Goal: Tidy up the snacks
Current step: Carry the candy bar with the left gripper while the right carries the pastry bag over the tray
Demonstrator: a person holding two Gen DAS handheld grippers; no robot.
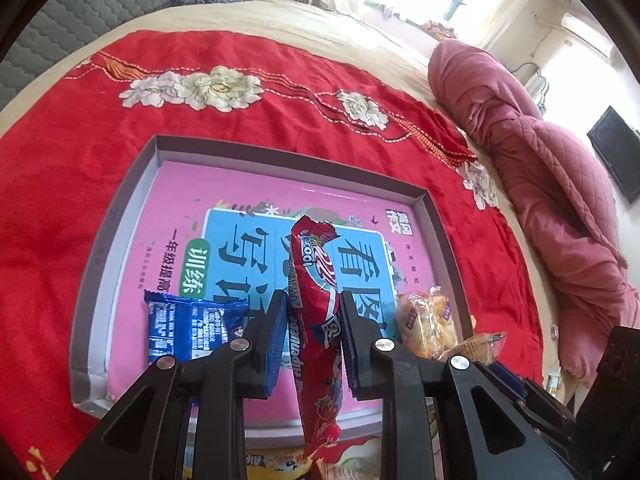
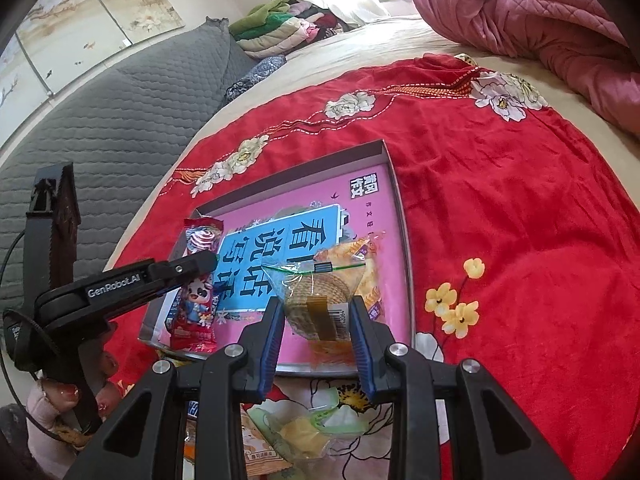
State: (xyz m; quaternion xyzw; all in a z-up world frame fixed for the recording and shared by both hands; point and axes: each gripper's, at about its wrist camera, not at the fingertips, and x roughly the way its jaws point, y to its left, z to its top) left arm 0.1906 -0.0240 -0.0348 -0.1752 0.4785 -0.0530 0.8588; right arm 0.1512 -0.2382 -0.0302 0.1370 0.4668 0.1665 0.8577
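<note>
A shallow grey box [image 1: 132, 184] with a pink printed floor lies on the red bedspread; it also shows in the right wrist view [image 2: 400, 200]. My left gripper [image 1: 314, 312] is shut on a long red snack packet [image 1: 316, 304] and holds it over the box; the same packet shows in the right wrist view [image 2: 196, 288]. A blue packet [image 1: 188, 326] and an orange snack bag [image 1: 426, 320] lie in the box. My right gripper [image 2: 318, 318] is shut on a clear zip bag of round biscuits [image 2: 316, 300], held over the box's near right part above the orange bag [image 2: 370, 280].
More snack packets lie on the bedspread in front of the box [image 2: 296, 432]. A pink quilt [image 1: 540, 184] is heaped at the right. A grey headboard [image 2: 100, 120] and folded clothes [image 2: 280, 28] stand beyond the bed.
</note>
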